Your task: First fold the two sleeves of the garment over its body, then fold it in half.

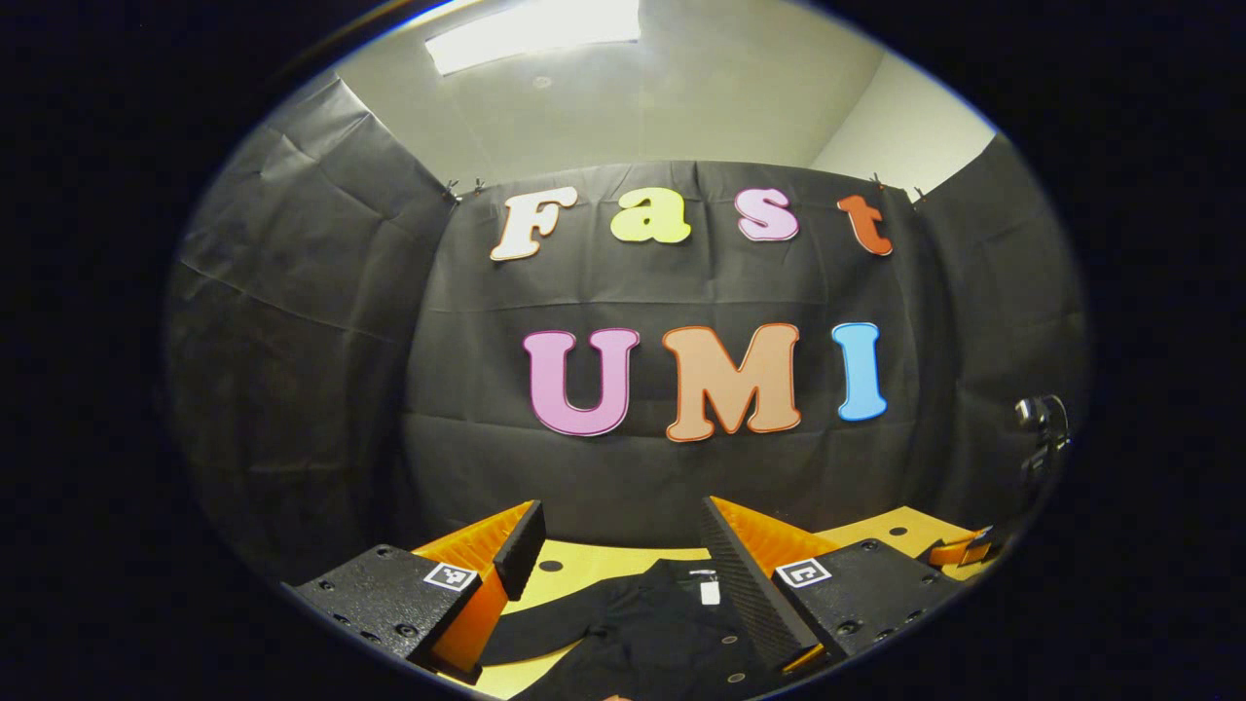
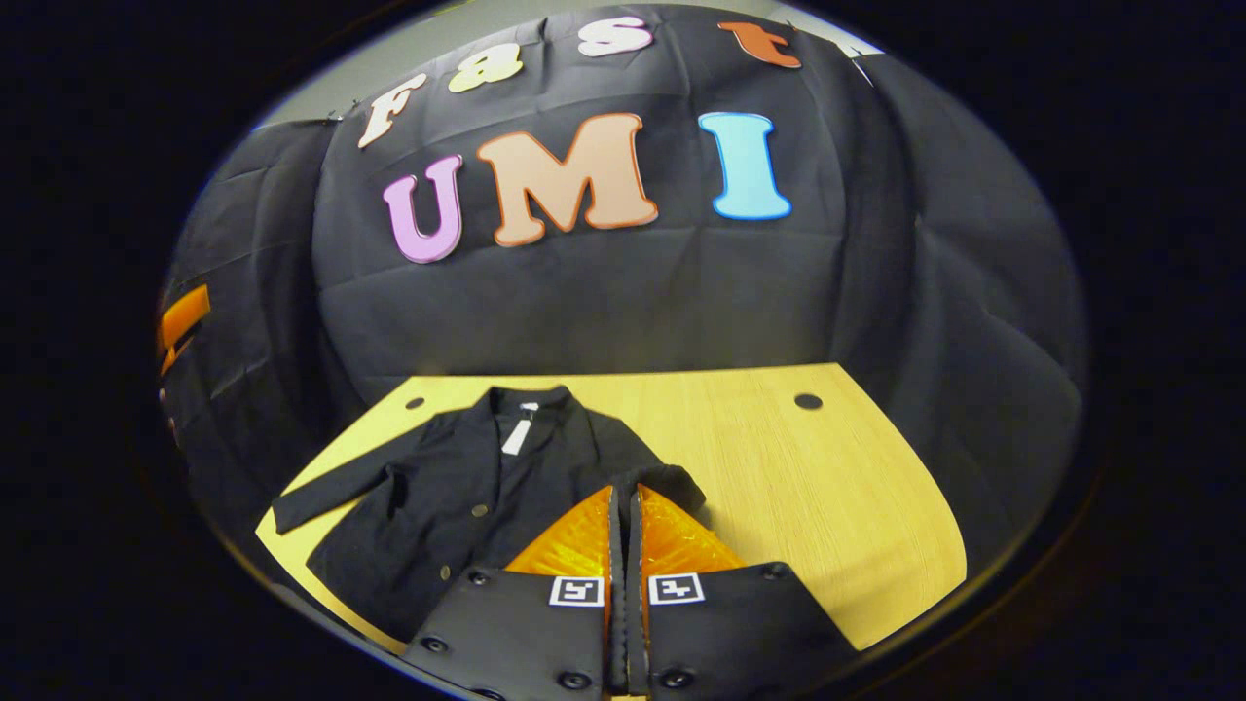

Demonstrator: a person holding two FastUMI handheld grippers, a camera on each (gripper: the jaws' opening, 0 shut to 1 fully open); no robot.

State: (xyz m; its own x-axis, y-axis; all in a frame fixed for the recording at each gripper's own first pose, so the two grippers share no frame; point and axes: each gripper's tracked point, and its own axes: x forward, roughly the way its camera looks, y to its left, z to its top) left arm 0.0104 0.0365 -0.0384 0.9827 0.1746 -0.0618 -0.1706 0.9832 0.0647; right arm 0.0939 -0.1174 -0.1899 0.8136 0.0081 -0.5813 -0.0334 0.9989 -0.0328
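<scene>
One dark jacket (image 2: 458,497) lies face up on a wooden table (image 2: 827,487), collar toward the booth's black cloth wall (image 2: 604,292).

In the right gripper view the jacket sits at about eight o'clock on the tabletop, one sleeve (image 2: 331,492) stretched toward nine o'clock, a white tag (image 2: 515,437) at its neck. The right gripper (image 2: 623,506) is clenched, its fingers pressed together over the garment's other sleeve (image 2: 672,479) at six o'clock; whether cloth is pinched between them cannot be told. In the left gripper view the left gripper (image 1: 623,550) is released, jaws wide apart, with the jacket (image 1: 672,623) at six o'clock between them. A ceiling light (image 1: 533,31) glows at twelve o'clock.
</scene>
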